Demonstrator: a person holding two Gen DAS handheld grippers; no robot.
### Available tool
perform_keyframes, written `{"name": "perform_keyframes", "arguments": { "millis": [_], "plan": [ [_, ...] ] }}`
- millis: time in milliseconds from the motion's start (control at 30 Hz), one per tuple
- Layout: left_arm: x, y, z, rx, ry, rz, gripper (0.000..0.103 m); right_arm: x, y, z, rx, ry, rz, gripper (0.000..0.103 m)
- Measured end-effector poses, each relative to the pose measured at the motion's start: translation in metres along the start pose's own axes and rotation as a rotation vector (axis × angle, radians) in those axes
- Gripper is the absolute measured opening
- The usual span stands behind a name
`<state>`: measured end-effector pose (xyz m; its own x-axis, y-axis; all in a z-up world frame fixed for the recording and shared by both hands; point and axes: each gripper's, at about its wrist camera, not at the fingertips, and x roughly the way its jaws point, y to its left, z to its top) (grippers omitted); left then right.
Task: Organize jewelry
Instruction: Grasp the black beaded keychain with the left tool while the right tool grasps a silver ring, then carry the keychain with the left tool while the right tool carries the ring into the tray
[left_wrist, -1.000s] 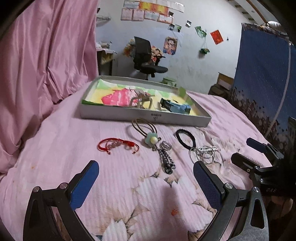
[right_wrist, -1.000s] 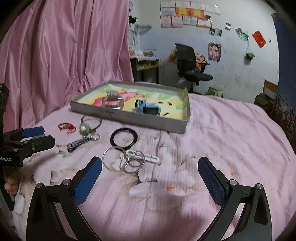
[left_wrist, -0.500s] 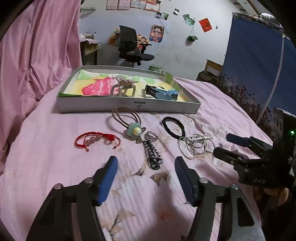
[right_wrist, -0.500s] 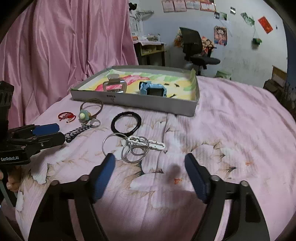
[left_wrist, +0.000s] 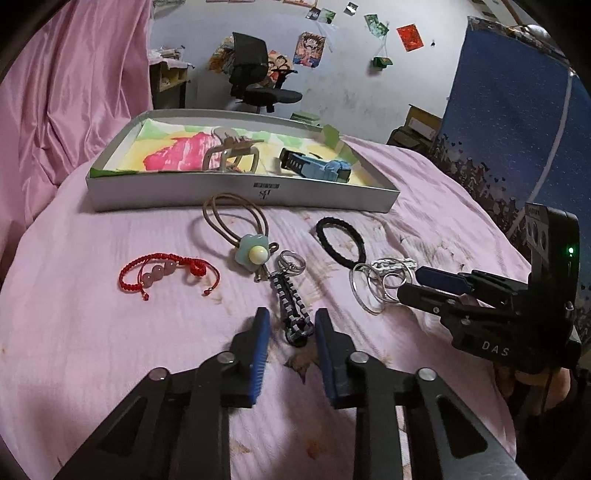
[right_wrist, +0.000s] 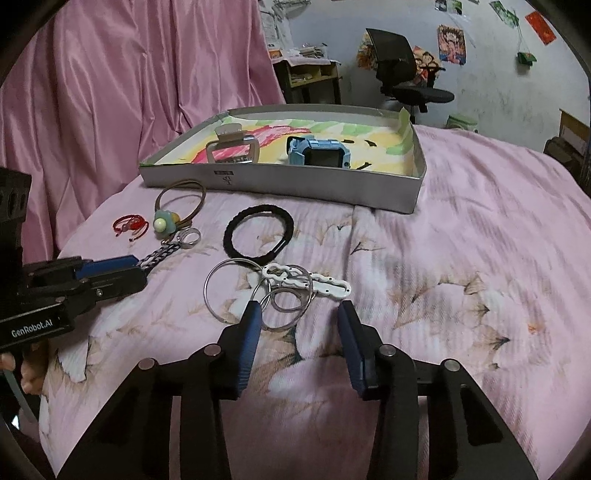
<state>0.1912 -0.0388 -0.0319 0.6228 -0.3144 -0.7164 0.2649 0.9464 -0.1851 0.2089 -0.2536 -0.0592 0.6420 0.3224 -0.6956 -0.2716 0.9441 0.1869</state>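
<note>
Watch (right_wrist: 319, 153) face shows only from right wrist; left gripper (left_wrist: 291, 325) straddles keychain (left_wrist: 291, 310).

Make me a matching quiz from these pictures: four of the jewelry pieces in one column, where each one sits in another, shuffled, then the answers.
Things:
1. blue watch
2. braided keychain
3. metal rings
4. red bracelet

Places:
A. on the bedspread, left of the flower hair tie
B. between the left gripper's fingers
C. inside the tray
D. just ahead of the right gripper

Pairs: 1-C, 2-B, 3-D, 4-A
</note>
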Motion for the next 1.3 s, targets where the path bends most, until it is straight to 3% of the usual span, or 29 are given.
{"name": "perform_keyframes", "arguments": {
  "millis": [167,500,900,1300],
  "plan": [
    [0.002,0.002,-0.001,-0.011,0.002,0.002,0.016,0.004,-0.001,0.001,0.013,0.006,0.006,0.026],
    [-0.001,0.000,-0.003,0.000,-0.013,-0.012,0.015,-0.001,0.001,0.000,-0.001,-0.010,0.036,0.005],
    [-0.009,0.000,-0.008,-0.001,-0.042,-0.029,0.015,-0.015,0.016,-0.003,-0.086,-0.053,0.065,0.002],
    [-0.027,-0.007,-0.014,0.014,-0.092,-0.026,0.015,-0.047,0.028,0.003,-0.149,-0.207,0.072,0.002]
  ]
}}
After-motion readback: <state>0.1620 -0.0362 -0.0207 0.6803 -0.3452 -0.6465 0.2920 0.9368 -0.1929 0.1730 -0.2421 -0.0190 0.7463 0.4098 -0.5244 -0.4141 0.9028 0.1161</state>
